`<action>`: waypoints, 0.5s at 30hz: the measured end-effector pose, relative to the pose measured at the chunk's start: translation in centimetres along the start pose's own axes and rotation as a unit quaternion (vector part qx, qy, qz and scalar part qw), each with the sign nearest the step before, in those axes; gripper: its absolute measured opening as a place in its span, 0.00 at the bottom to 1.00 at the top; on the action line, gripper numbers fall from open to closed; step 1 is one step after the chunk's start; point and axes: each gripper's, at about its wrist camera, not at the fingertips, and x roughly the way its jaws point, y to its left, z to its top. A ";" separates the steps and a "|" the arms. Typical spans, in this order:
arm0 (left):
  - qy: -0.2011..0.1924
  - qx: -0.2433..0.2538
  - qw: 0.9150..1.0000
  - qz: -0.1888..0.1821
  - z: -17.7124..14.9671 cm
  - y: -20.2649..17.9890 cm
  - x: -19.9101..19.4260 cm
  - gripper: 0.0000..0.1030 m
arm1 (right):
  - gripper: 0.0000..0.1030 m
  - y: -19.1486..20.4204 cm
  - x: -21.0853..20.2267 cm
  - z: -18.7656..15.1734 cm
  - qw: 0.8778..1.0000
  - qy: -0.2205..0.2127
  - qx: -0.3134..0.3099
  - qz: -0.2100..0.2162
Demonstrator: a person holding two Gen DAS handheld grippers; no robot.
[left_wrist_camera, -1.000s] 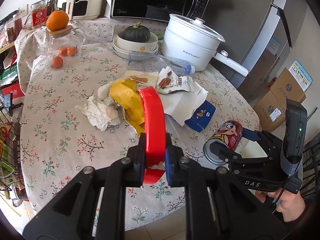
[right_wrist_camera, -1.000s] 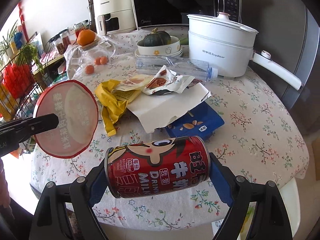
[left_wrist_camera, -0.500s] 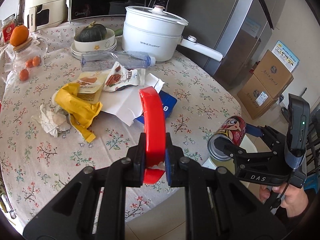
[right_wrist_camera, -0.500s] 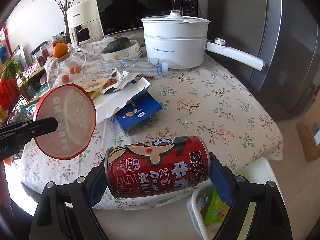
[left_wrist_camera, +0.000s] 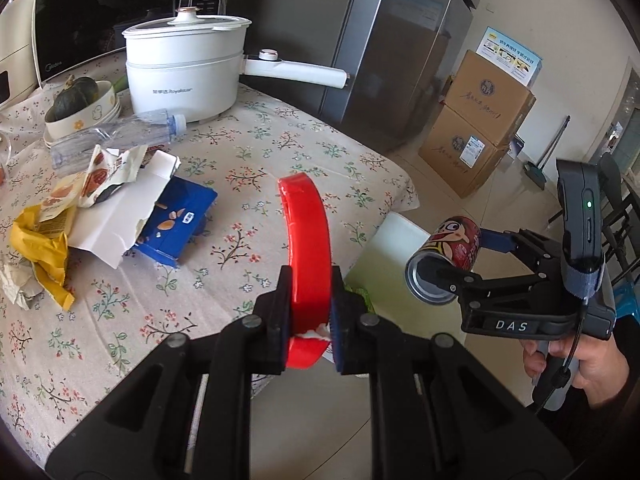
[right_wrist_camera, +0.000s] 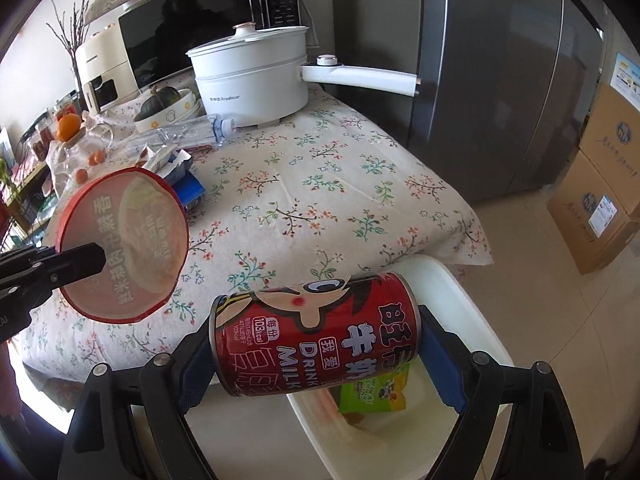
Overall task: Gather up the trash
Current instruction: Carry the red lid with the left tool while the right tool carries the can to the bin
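Our left tool (left_wrist_camera: 310, 316) is clamped on the rim of a red lid (left_wrist_camera: 306, 240), held on edge past the corner of the counter (left_wrist_camera: 256, 160). Our right tool (right_wrist_camera: 316, 354) grips a red milk can (right_wrist_camera: 316, 338) end to end, sideways above the white bin (right_wrist_camera: 472, 320) on the floor, where a green packet (right_wrist_camera: 376, 394) lies. Wrappers (left_wrist_camera: 108, 176) and a plastic bottle (left_wrist_camera: 116, 136) remain on the counter beside the white pot (left_wrist_camera: 184, 72).
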 end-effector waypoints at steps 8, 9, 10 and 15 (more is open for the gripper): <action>0.018 0.051 0.998 -0.040 -0.6 -5.3 3.1 0.17 | 0.88 -5.6 -0.5 -1.9 0.997 0.026 0.057 -0.034; 0.020 0.057 0.997 -0.044 -0.7 -5.8 3.4 0.17 | 0.88 -6.1 -0.5 -2.1 0.997 0.030 0.063 -0.038; 0.023 0.062 0.997 -0.046 -0.8 -6.2 3.9 0.17 | 0.88 -6.7 -0.5 -2.4 0.996 0.035 0.069 -0.041; 0.030 0.082 0.995 -0.055 -1.3 -7.9 5.7 0.17 | 0.88 -8.9 -0.4 -3.4 0.993 0.052 0.095 -0.053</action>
